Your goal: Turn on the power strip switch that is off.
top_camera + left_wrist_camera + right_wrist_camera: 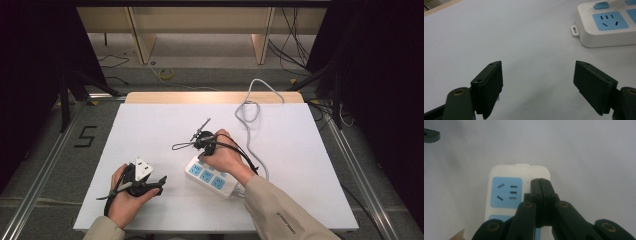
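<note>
While your right tongs [540,181] are pinched fully together w/ nothing between them, their tips sit over the end of the white power strip [212,176], just beside its blue socket panel [506,192]; contact w/ the strip can't be told. In the high view the strip lies near table [150,130] center, slightly toward 5 o'clock, its grey cord [250,107] running off toward 12. Your left tongs [537,82] stand wide and empty, resting at about 8 o'clock, w/ the strip's end off toward their 1 o'clock.

White power strip [212,175], blue sockets [507,192], black claw [540,182]
</note>
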The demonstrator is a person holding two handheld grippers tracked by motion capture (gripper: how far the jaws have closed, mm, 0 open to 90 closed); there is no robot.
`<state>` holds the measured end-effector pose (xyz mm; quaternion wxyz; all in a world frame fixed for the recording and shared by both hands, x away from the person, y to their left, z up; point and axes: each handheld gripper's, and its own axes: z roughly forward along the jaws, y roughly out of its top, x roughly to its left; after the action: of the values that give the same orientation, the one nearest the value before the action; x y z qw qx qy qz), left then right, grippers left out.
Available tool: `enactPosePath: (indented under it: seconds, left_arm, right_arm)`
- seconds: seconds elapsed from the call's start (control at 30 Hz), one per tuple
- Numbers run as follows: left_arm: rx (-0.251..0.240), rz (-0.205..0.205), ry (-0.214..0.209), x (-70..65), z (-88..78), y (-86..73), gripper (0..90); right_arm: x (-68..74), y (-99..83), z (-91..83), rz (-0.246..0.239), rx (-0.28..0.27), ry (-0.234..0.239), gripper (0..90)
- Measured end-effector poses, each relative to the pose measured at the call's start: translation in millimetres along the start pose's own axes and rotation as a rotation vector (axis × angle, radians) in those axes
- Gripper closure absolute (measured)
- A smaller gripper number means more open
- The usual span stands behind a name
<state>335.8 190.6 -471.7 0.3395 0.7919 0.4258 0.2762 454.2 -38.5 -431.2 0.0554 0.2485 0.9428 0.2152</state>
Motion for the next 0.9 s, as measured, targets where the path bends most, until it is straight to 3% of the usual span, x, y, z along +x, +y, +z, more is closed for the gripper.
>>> enactPosePath:
  seconds: [0.9]
  left_arm:
    - [0.002, 0.004, -0.002, -0.3, 0.4, 0.5, 23.6]
  right_arm:
    - [0.3, 5.1, 5.7, 0.004, 0.033, -0.005, 90.0]
